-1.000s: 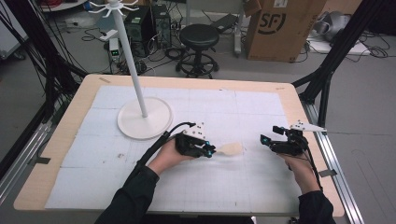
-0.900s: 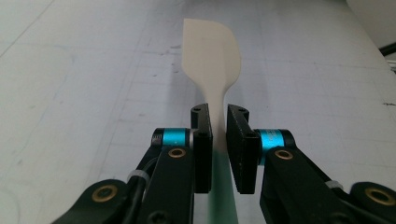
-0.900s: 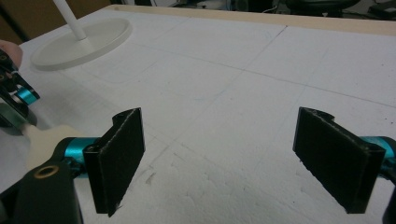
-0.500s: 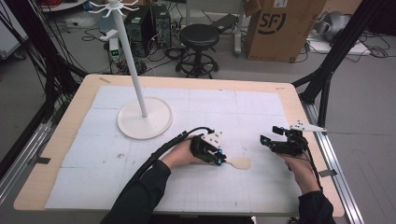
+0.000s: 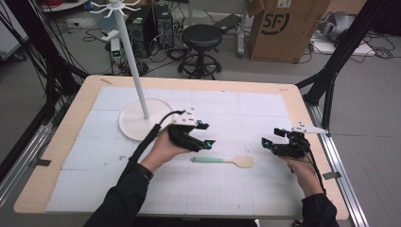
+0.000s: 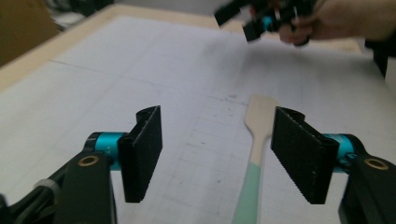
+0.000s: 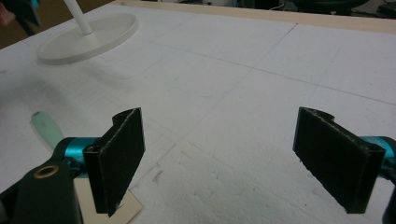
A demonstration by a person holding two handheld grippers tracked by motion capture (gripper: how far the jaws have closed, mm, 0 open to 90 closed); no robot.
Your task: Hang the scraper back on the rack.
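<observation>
High view is showing a white stand (image 5: 138,124) sitting at the bench's (image 5: 71,123) ten o'clock; just beside its base the left tongs (image 5: 204,135) are hovering with jaws apart, having just been opening, nothing between them. The spatula (image 5: 222,161), mint handle and pale wooden blade, is lying flat on the white mat at five o'clock of them. The right tongs (image 5: 270,140) are standing wide apart, empty. A cardboard box (image 5: 283,26) beyond the bench is reading "SF".

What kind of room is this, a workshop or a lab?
Most likely a research lab: cables trail over the floor, a computer tower stands behind the table, and a black frame stands around it.
</observation>
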